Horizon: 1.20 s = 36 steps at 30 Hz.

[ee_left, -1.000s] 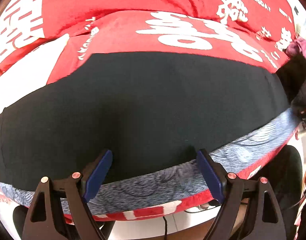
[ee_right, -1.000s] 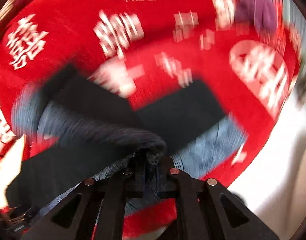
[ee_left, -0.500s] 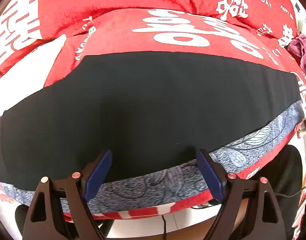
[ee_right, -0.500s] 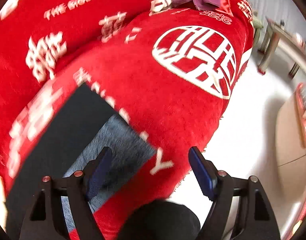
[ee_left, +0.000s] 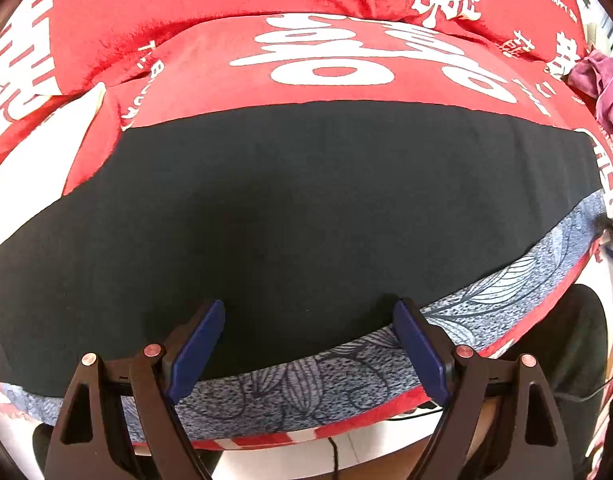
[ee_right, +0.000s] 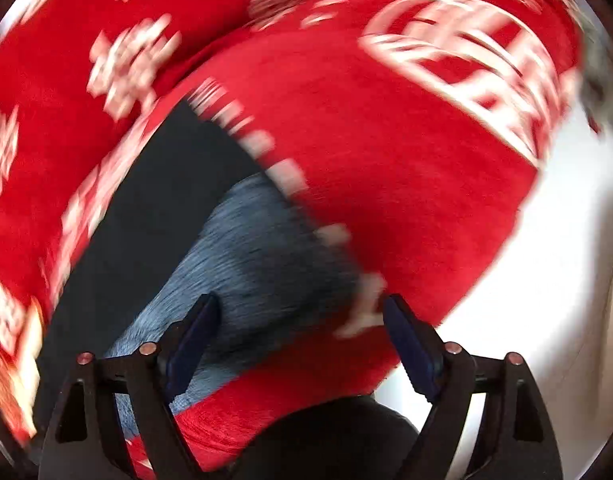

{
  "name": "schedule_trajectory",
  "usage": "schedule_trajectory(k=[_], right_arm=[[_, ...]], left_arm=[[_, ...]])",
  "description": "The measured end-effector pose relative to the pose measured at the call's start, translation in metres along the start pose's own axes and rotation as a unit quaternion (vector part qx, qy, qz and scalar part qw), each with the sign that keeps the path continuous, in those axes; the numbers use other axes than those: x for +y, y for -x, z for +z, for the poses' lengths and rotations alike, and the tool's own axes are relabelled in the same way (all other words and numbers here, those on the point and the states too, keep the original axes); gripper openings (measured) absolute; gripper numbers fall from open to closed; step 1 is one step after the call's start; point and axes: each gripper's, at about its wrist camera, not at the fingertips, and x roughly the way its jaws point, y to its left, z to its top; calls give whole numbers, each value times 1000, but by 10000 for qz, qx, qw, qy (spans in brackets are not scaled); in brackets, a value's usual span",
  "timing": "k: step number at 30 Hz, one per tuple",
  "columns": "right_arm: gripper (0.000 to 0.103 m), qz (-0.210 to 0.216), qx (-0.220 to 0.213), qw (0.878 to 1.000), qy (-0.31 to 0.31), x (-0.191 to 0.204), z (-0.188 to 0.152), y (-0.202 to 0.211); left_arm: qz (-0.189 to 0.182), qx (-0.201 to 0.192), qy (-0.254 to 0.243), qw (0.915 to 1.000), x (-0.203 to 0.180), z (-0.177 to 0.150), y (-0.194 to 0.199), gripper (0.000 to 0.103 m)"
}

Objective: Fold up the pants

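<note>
Currently pants [ee_left: 306, 208] lie flat on red blanket [ee_left: 346, 56] covering what looks like a sofa; black fabric uppermost, blue-grey patterned band [ee_left: 306, 392] showing along near edge. Long axis runs L–R across left wrist view.

L gripper [ee_left: 308, 344]: fingers spread wide, holding nothing, hovering just over near long edge around mid-length; black fabric lies directly ahead of tips.

R gripper [ee_right: 296, 344]: fingers also wide apart, empty. View is motion-blurred, detail poor. Pants' end [ee_right: 258, 256] sits ahead and left of tips, red blanket ahead and right, white floor [ee_right: 546, 280] further right.

Judgement: R is nearer the right end, L nearer the middle; next fold likely across the long axis, end carried leftward. Purple cloth [ee_left: 606, 88] far right, well apart.
</note>
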Motion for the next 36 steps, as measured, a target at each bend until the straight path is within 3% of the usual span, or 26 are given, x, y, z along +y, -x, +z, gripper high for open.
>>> schedule_trajectory(k=[1, 3, 5, 7, 9, 13, 14, 17, 18, 21, 23, 24, 27, 29, 31, 34, 36], right_arm=[[87, -237, -356, 9989, 214, 1, 3, 16], [87, -293, -839, 9945, 558, 14, 10, 39], [87, 140, -1371, 9859, 949, 39, 19, 60], [95, 613, -1574, 9728, 1583, 74, 24, 66], [97, 926, -1482, 9563, 2344, 112, 19, 61], [97, 877, -1081, 9278, 3462, 185, 8, 19], [97, 804, -893, 9239, 3632, 193, 8, 2], [97, 2, -415, 9136, 4045, 201, 6, -44], [101, -50, -447, 9150, 4008, 189, 7, -48], [102, 1, -579, 9499, 3071, 127, 36, -41], [103, -668, -705, 9543, 2828, 113, 45, -36], [103, -686, -646, 9565, 2760, 107, 47, -32], [103, -105, -774, 9585, 2741, 110, 29, -2], [103, 331, -758, 9475, 3088, 123, -1, 16], [103, 564, -510, 9292, 3615, 146, -39, 16], [103, 539, -165, 9084, 4143, 169, -81, 9], [103, 762, 21, 9002, 4288, 177, -100, 8]], left_arm=[[20, 9, 7, 10000, -1, 0, -1, 87], [102, -35, 17, 9999, -3, 2, -3, 87], [164, -57, 44, 9998, -7, 3, -5, 91], [178, -72, 109, 9998, -7, 4, -6, 92], [194, -84, 125, 9997, -8, 3, -6, 92], [149, -73, 128, 9998, -6, 3, -6, 93], [140, -75, 130, 9998, -5, 3, -7, 97], [128, 9, 296, 9995, 5, 3, -11, 102], [80, -7, 389, 9992, 11, 2, -11, 102], [145, -30, 398, 9991, 13, 1, -10, 102], [228, -30, 453, 9987, 9, 2, -8, 102], [201, -89, 452, 9987, 5, 3, -5, 102], [-62, -341, 111, 9993, -18, 5, 5, 102], [-154, -325, -234, 9991, -36, 4, 4, 102], [41, -121, -604, 9981, -52, 1, -9, 102], [2, -148, -544, 9984, -44, -6, -11, 103], [13, -98, -494, 9987, -35, -10, -9, 103]])
